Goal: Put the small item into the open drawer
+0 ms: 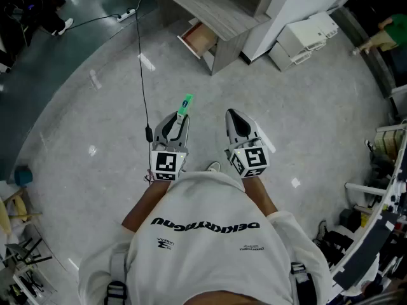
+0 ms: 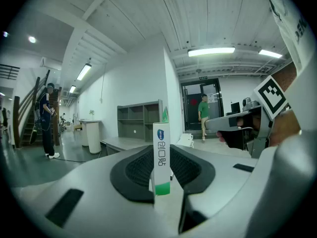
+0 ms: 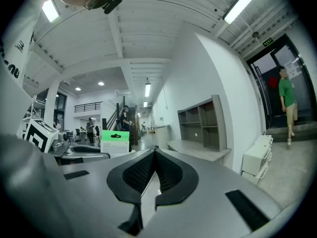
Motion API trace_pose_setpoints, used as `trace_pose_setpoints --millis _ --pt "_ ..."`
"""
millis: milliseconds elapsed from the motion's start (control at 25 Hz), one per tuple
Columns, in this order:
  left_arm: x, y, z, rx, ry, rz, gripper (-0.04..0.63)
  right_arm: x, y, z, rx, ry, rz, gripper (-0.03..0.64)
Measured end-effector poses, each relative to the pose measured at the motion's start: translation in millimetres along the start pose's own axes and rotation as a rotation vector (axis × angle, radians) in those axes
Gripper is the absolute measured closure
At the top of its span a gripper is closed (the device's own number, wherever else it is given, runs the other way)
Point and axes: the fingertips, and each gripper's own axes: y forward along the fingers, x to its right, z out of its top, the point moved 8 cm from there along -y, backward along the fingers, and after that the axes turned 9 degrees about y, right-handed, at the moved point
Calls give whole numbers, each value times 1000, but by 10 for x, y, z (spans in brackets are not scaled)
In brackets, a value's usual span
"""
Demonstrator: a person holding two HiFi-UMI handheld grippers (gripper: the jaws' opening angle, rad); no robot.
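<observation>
Head view: a person in a white sweatshirt [image 1: 210,234] stands on a grey polished floor [image 1: 82,107], holding two tools out in front, side by side and apart. The left tool [image 1: 181,118] carries a small green-and-white box [image 1: 185,104], which sticks out past its tips above the floor. The right tool [image 1: 234,116] carries nothing. Well ahead of both, at the top of the frame, an open drawer [image 1: 198,38] juts from the near corner of a grey desk [image 1: 210,8]. A black cable [image 1: 142,75] runs along the floor from near the left tool toward the desk.

Left gripper view: the left tool's two black pads [image 2: 136,170] are clamped on the box [image 2: 162,152], which stands upright between them, its green band at the bottom and a blue logo near the top. Behind it are a grey shelf unit [image 2: 138,119] and a dark doorway with a person in a green top [image 2: 203,112]. The right tool's marker cube [image 2: 271,95] shows at the right edge.

Right gripper view: the right tool's jaws are together at the tips, with nothing between them. At the left, the box's green end [image 3: 115,142] shows in the other tool.
</observation>
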Motion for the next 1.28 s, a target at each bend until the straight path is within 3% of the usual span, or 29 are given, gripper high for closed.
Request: trace_pose_setpoints --millis 400,880,1280 --pt "109 104 75 -24 -17 28 492 154 -61 14 -15 12 13 588" --pt "413 447 165 -25 23 58 492 601 -23 28 11 54 51 588" --pt "292 653 141 -50 -15 96 492 602 265 63 -9 40 57 588"
